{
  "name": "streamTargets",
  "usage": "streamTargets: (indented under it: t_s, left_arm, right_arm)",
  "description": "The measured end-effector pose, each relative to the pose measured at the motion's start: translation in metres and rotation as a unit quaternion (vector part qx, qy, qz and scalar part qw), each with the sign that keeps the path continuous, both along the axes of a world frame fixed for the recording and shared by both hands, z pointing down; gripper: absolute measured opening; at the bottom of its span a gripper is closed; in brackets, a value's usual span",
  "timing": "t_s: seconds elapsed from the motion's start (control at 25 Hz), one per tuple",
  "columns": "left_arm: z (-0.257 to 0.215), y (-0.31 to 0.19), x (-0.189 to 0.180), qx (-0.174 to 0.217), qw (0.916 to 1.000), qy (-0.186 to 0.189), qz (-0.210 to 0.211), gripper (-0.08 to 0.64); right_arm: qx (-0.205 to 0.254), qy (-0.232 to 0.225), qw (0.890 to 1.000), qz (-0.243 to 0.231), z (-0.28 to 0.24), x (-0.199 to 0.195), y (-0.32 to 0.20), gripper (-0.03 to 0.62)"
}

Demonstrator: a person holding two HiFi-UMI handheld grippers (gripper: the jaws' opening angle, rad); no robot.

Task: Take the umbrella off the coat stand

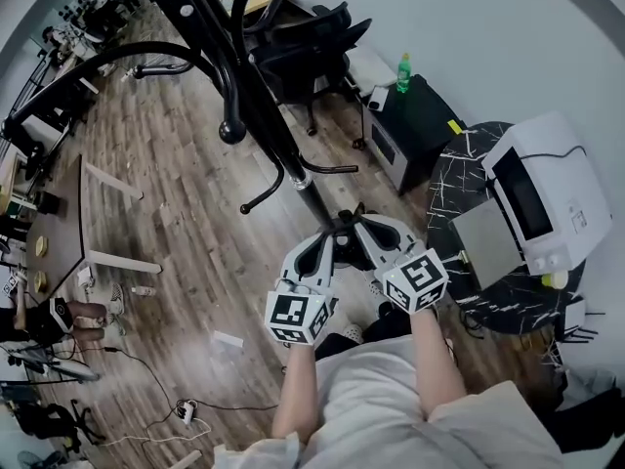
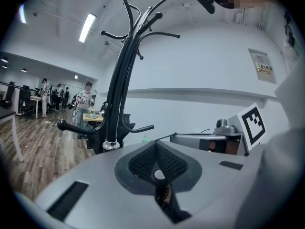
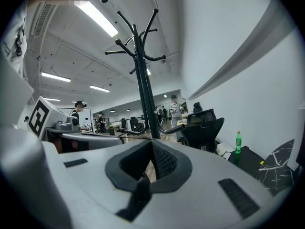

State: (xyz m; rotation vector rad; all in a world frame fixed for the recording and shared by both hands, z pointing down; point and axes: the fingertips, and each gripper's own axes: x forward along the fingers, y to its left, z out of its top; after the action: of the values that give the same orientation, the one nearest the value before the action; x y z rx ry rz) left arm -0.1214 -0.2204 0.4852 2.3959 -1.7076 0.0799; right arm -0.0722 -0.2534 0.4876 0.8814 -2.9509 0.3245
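Observation:
The black coat stand rises ahead of me, its curved hooks spreading at the top and lower arms branching at mid height. Its pole stands straight before both grippers. I cannot tell an umbrella apart from the dark pole and hooks. My left gripper and right gripper are held side by side near the foot of the stand, pointing at it. The left gripper is shut with nothing in it. The right gripper is shut and empty too.
A black office chair stands behind the stand. To the right are a black cabinet with a green bottle and a white oven on a dark marbled table. People stand far off. A power strip lies on the floor.

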Motion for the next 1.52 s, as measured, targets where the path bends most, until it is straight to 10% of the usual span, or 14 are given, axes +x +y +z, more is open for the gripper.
streamTargets:
  t_s: [1.52]
  left_arm:
    - [-0.003,0.115,-0.003,0.045,0.9989,0.007,0.014,0.023]
  right_arm:
    - [0.041,0.034,0.998,0.045,-0.005,0.005,0.137,0.009]
